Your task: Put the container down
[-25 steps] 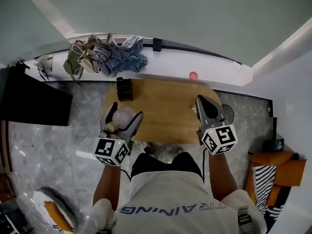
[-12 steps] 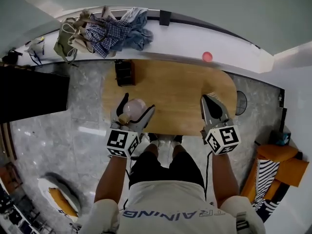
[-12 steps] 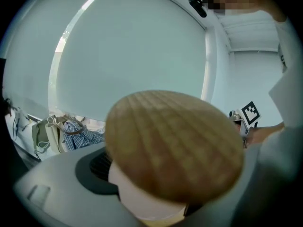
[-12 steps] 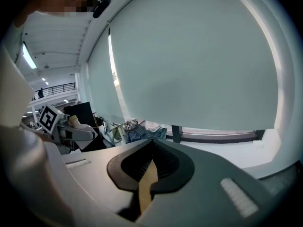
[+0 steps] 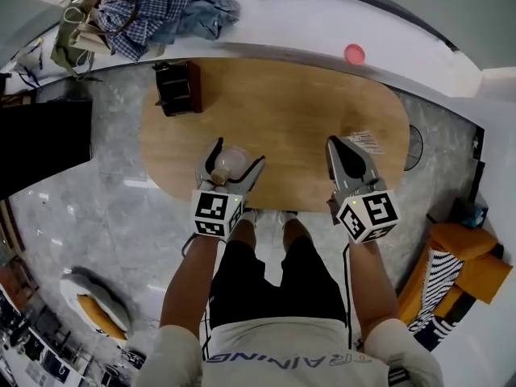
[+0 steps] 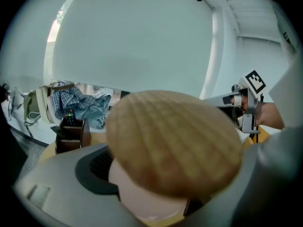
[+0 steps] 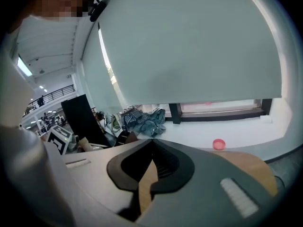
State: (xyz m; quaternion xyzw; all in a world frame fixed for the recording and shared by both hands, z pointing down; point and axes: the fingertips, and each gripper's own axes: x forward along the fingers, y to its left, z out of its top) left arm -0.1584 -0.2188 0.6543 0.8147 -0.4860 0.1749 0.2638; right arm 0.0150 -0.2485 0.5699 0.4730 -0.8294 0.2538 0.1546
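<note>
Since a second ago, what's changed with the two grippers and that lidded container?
The left gripper and right gripper have both come down toward the wooden table, bringing the container over its near edge. Nothing was grabbed or released: the left stays closed on the container, the right stays shut and empty.

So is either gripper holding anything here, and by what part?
The left gripper holds the wooden-lidded container, jaws clamped on its pale body just below the lid. The right gripper is shut and empty.
</note>
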